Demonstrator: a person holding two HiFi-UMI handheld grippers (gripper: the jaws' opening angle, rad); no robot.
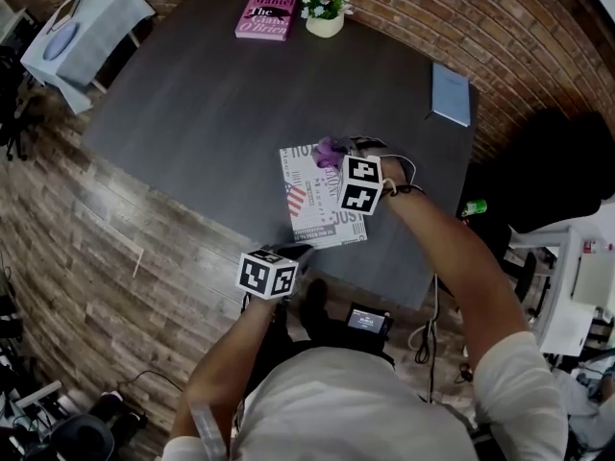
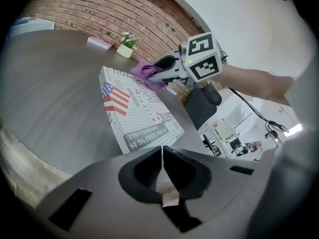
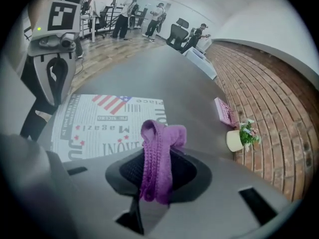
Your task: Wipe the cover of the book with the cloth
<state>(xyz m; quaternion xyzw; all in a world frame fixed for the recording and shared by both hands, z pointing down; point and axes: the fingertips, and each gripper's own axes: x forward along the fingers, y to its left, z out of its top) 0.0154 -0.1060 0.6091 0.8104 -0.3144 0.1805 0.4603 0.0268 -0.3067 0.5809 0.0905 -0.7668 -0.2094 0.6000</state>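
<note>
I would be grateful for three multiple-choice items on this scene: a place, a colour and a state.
1. Where does the pink book lie? A on the floor; B beside the flower pot; C on a shelf.
2. What colour is the cloth? A purple; B yellow; C white.
3. How is the left hand-held gripper? A shut, empty; B wide open; C shut on a pen.
Answers: 1 B, both at the table's far edge; 2 A, plain in the right gripper view; 3 A, jaws meet, empty.
</note>
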